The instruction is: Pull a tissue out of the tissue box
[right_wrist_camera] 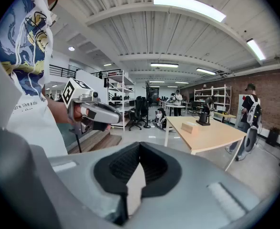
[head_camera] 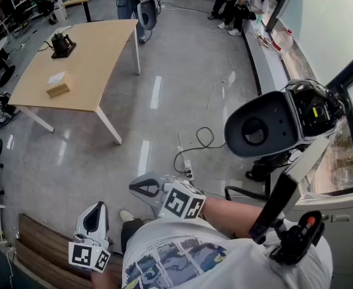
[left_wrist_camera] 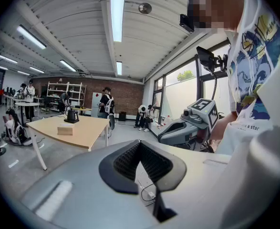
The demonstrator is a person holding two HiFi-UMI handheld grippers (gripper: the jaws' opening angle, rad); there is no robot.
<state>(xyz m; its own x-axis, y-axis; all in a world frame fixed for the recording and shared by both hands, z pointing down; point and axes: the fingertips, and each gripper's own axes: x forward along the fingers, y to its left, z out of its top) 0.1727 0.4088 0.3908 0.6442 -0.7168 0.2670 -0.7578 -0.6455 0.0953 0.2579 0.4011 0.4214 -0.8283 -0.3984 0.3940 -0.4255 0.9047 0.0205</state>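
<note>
Both tongs shut & empty, left gripper [head_camera: 95, 208] & right gripper [head_camera: 138, 188] near the body, tissue box [head_camera: 58, 88] well apart on far-left table [head_camera: 98, 59]: risk = arriving w/ jaws unopened, shoving the light box, missing the tissue [head_camera: 56, 77].

— Where is the tissue box?
— The tan tissue box [head_camera: 59, 90] lies flat on the wooden table [head_camera: 101, 47], toward that table's near end.
— And the tissue?
— A white tissue [head_camera: 56, 77] sticks up from its top.
</note>
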